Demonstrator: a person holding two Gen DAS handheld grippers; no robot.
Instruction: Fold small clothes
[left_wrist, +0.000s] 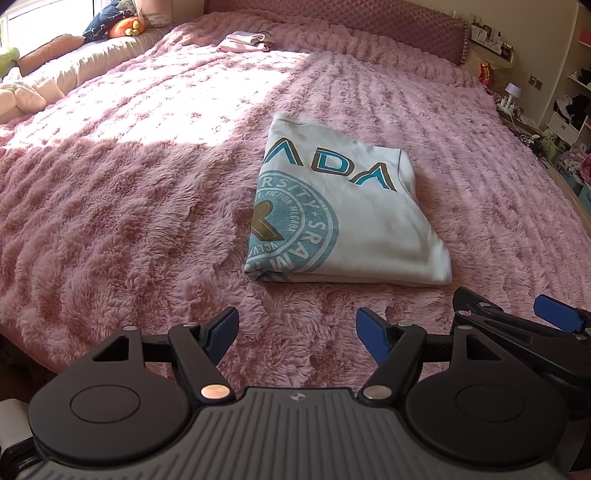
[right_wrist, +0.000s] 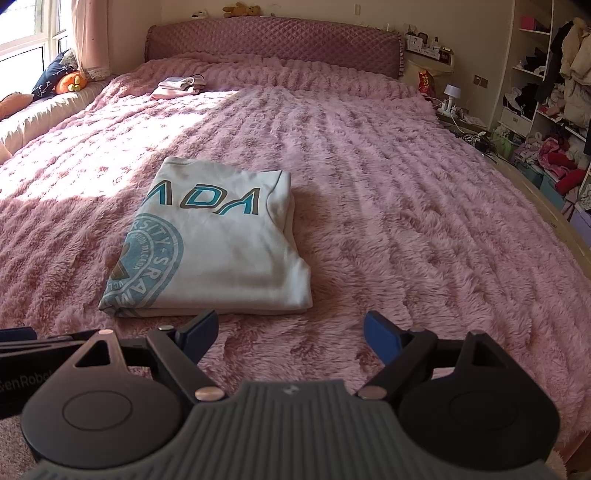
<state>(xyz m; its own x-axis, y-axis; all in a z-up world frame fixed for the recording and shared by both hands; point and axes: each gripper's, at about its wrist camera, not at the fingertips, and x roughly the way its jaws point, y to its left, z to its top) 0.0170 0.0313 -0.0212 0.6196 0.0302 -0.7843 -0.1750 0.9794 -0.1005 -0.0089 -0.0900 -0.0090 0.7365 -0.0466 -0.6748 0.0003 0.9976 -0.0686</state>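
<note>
Both my tongs, left (left_wrist: 297, 334) and right (right_wrist: 290, 332), hang open and empty above the bed (right_wrist: 406, 221). The folded shirt (right_wrist: 218, 240) lies just ahead, between them, long axis running away from me.

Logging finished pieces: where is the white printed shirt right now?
The folded white shirt lies on the pink blanket, just beyond both open claws, left of centre in the right wrist view and right of centre in the left.

We see hard daylight from the window (right_wrist: 29, 44) at upper left glaring on the fluffy pink bedspread (left_wrist: 177, 96); fisheye edges curve.
</note>
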